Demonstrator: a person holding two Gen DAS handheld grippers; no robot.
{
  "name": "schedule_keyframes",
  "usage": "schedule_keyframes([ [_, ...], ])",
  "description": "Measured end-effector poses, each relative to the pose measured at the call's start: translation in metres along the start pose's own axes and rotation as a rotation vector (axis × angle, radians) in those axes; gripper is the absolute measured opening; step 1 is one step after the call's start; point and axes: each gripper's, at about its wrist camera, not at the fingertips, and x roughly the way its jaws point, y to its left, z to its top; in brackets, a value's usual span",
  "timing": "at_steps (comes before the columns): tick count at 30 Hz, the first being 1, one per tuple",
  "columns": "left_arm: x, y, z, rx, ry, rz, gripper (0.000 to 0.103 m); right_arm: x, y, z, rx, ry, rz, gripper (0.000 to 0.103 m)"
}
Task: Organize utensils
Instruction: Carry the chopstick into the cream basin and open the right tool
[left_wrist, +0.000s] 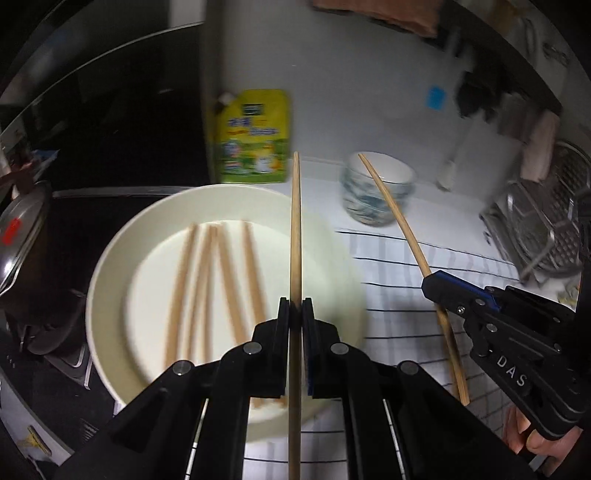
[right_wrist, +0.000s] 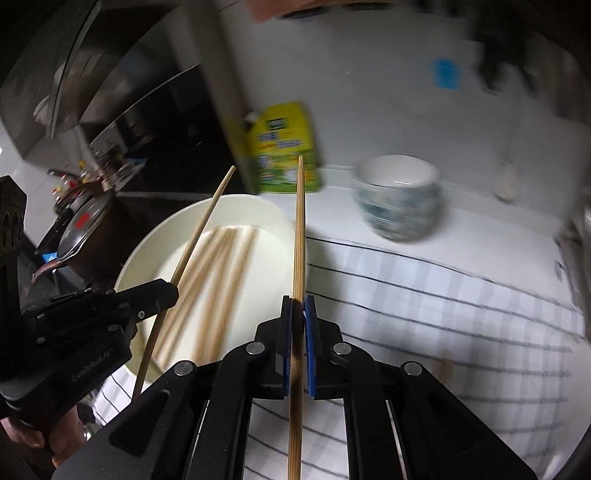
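Note:
My left gripper (left_wrist: 295, 306) is shut on one wooden chopstick (left_wrist: 295, 221), which stands out straight ahead above the right edge of a cream plate (left_wrist: 107, 280). Several more chopsticks (left_wrist: 218, 280) lie in that plate. To its right, my right gripper (left_wrist: 430, 282) is shut on a second chopstick (left_wrist: 399, 221), held over the checked cloth. In the right wrist view the right gripper (right_wrist: 298, 304) clamps its chopstick (right_wrist: 300, 221), and the left gripper (right_wrist: 168, 291) holds the other chopstick (right_wrist: 207, 218) over the plate (right_wrist: 173, 221).
A patterned bowl (left_wrist: 376, 192) stands behind the white checked cloth (left_wrist: 406, 295), and a yellow-green pouch (left_wrist: 255, 136) leans on the back wall. A metal dish rack (left_wrist: 546, 229) is at the right. A pot lid (left_wrist: 22, 229) sits on the dark hob at the left.

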Motion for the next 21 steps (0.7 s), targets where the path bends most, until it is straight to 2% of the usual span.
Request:
schedule_keyframes([
  [4,0.010,0.044,0.007,-0.039,0.014,0.040,0.007,0.040,0.038,0.021,-0.018,0.042,0.052,0.006],
  [10,0.037,0.085,0.012,-0.046,0.055,0.070,0.007,0.093,0.075,0.031,-0.034,0.125,0.050,0.006],
  [16,0.061,0.098,0.007,-0.035,0.103,0.062,0.008,0.124,0.075,0.020,0.030,0.206,0.017,0.006],
  [21,0.075,0.102,0.003,-0.033,0.147,0.051,0.008,0.130,0.070,0.014,0.044,0.227,-0.018,0.007],
])
